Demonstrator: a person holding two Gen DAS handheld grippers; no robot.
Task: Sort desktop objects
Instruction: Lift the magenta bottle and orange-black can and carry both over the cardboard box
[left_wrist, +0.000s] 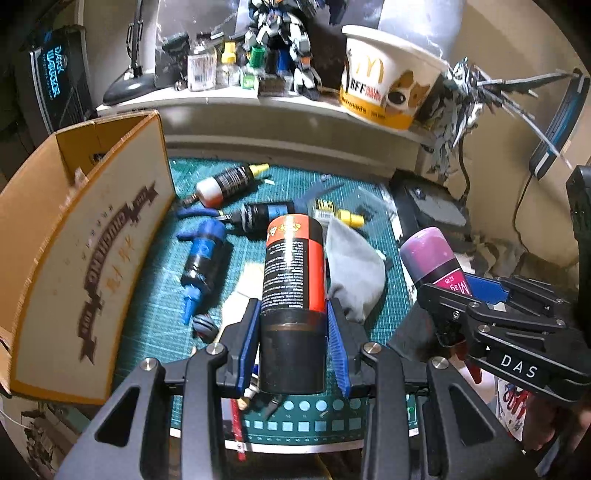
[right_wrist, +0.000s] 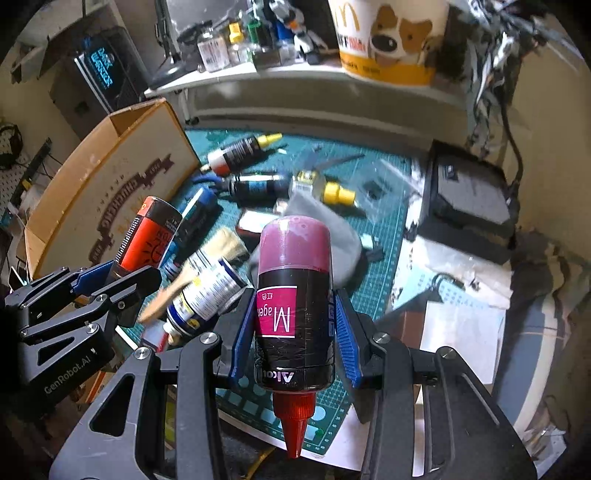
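Cardboard box (left_wrist: 74, 236): set at the left edge of the green cutting mat (left_wrist: 155, 295), open at the top, its printed side turned toward the mat.
Blue-capped bottle (left_wrist: 203, 266): laid flat on the mat just beside the box; a yellow-tipped bottle (left_wrist: 229, 182) is seen farther back.
Left gripper (left_wrist: 293, 350): clenched on the red-and-black can (left_wrist: 293, 273), which is gripped at its dark lower section between the blue pads (left_wrist: 337, 350) and held above the mat, its far end pointing away from the camera.
Grey cloth (left_wrist: 352, 273): lying on the mat just right of the can.
Paintbrush (right_wrist: 192, 266): seen in the right wrist view, resting beside a white-and-blue can (right_wrist: 203, 295) between the two grippers.
Right gripper (right_wrist: 293, 339): closed around the magenta ink bottle (right_wrist: 293, 295), which is held above the mat with its red nozzle pointing back toward the camera.
Shelf (left_wrist: 229, 101): behind the mat, bearing small jars, a robot model and a paper bucket (left_wrist: 388, 81).
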